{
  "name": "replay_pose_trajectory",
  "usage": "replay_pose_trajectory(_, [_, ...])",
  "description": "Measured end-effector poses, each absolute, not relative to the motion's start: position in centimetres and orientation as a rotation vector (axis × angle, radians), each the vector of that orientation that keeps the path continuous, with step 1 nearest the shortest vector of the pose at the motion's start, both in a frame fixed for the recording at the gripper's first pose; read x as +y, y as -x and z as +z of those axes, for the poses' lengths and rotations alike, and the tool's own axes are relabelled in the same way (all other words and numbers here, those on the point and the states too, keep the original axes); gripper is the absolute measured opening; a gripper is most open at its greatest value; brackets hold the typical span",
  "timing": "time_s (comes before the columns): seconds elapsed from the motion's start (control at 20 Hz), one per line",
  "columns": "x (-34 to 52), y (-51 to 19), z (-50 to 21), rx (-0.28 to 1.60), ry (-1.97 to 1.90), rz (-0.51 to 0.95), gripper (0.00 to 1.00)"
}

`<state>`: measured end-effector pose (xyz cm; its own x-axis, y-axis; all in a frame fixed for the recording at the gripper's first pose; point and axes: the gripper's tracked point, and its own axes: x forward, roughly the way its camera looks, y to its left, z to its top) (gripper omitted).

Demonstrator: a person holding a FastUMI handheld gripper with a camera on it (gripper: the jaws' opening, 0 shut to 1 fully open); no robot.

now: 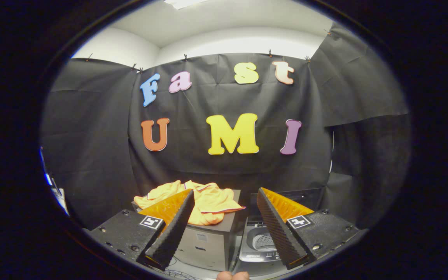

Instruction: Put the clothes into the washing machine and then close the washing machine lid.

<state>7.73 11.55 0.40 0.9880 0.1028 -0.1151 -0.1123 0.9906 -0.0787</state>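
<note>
A crumpled yellow garment [204, 202] with dark trim lies in a heap on top of a grey box-like stand [208, 241], beyond and partly behind my left finger. To its right, lower down, stands the washing machine [261, 243] with its lid [286, 198] raised, and the drum opening [265, 242] shows between my fingers. My gripper [224, 198] is open, held well back from both, with nothing between its fingers.
Black cloth walls close the booth behind and on both sides of the stand and the machine. Cables [177, 270] lie on the floor in front of the stand. A person's fingertip [231, 275] shows just below my fingers.
</note>
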Motion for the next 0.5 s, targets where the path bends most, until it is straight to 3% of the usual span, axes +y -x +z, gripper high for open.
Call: replay_pose_trajectory(0.5, [21.8, -23.8, -6.0, 0.430, 0.003, 0.172, 1.00])
